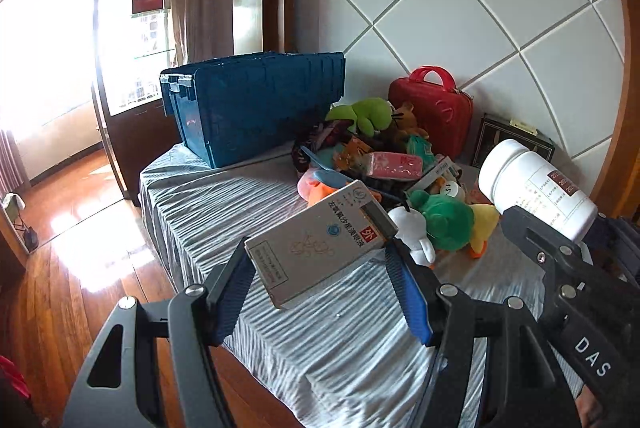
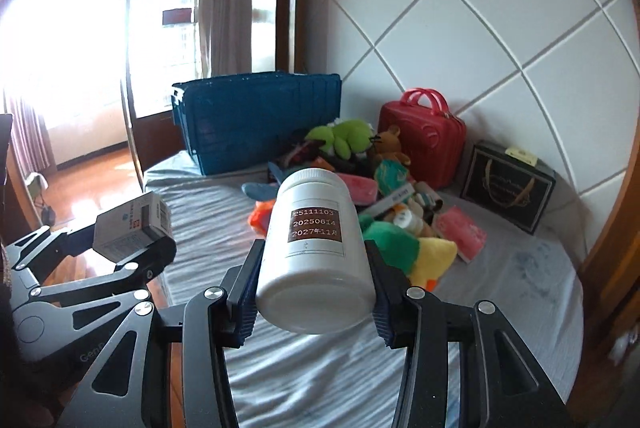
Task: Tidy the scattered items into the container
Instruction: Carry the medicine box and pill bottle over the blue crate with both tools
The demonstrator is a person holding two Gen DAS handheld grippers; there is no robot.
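Two grippers raised above the bed (image 1: 248, 196), each pinching one item: the left gripper (image 1: 320, 264) clamps one grey carton (image 1: 316, 240) across its sides, and the right gripper (image 2: 316, 292) clamps one white bottle (image 2: 316, 248) by its body, lid pointing away. One blue crate (image 1: 256, 108), the container, stands at the far left of the bed against the wall, well apart from both held items. Between crate and one red case (image 1: 436, 104) lies one pile of toys and packets (image 1: 384, 164); one dark box (image 2: 508, 184) stands right of the case.
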